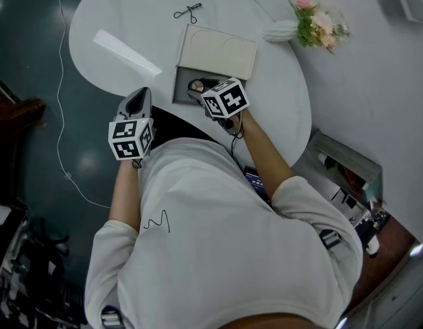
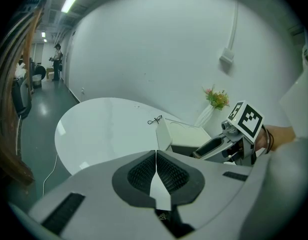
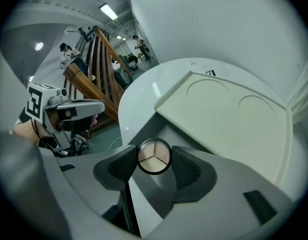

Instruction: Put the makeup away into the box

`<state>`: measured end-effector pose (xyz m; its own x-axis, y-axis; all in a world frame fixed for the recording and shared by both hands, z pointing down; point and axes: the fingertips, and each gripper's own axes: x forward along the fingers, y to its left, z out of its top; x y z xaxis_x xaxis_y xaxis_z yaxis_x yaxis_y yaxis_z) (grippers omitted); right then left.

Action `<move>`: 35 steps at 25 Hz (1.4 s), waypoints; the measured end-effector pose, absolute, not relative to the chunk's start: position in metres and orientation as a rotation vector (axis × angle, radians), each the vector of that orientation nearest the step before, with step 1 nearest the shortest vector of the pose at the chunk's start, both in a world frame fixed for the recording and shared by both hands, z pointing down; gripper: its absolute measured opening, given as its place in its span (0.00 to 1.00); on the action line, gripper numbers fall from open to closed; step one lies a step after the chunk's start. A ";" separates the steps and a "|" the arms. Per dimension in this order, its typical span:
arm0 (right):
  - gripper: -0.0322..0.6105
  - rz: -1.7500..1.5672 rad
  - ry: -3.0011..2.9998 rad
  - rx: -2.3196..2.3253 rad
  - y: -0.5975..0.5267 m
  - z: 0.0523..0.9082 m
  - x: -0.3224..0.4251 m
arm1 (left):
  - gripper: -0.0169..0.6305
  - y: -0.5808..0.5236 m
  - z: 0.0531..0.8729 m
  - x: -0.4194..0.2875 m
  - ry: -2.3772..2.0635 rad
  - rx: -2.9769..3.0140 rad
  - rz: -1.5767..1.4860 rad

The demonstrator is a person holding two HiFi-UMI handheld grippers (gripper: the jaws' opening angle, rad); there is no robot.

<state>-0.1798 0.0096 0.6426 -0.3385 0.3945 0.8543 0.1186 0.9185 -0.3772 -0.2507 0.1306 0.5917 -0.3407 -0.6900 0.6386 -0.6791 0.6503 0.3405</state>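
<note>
Now R gripper [image 3: 154, 155] tilts steeply down over box [image 1: 184, 81], jaws gripping compact [image 3: 154, 157]; L gripper [image 2: 156, 156] jaws shut, empty.

Left tool [image 2: 155, 155] jaws together, right tool [image 3: 154, 158] clamped on compact [image 3: 154, 155]

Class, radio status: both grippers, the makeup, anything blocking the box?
Left gripper shut, empty. Right gripper shut on round compact, over the open box. Nothing blocks the box; eyelash curler lies on the table beyond it.
</note>
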 end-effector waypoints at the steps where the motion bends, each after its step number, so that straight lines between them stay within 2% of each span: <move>1: 0.39 0.288 -1.907 -0.370 0.009 0.645 -0.180 | 0.06 0.131 0.592 -0.252 -2.075 1.061 -0.017; 29: 0.42 0.313 -1.940 -0.265 -0.005 0.661 -0.180 | 0.06 0.102 0.597 -0.254 -2.003 1.149 0.045; 32: 0.34 0.327 -1.957 -0.237 -0.009 0.657 -0.176 | 0.06 0.093 0.598 -0.251 -1.980 1.184 0.061; 35: 0.09 0.350 -1.992 -0.179 -0.018 0.648 -0.170 | 0.06 0.079 0.597 -0.247 -1.955 1.232 0.083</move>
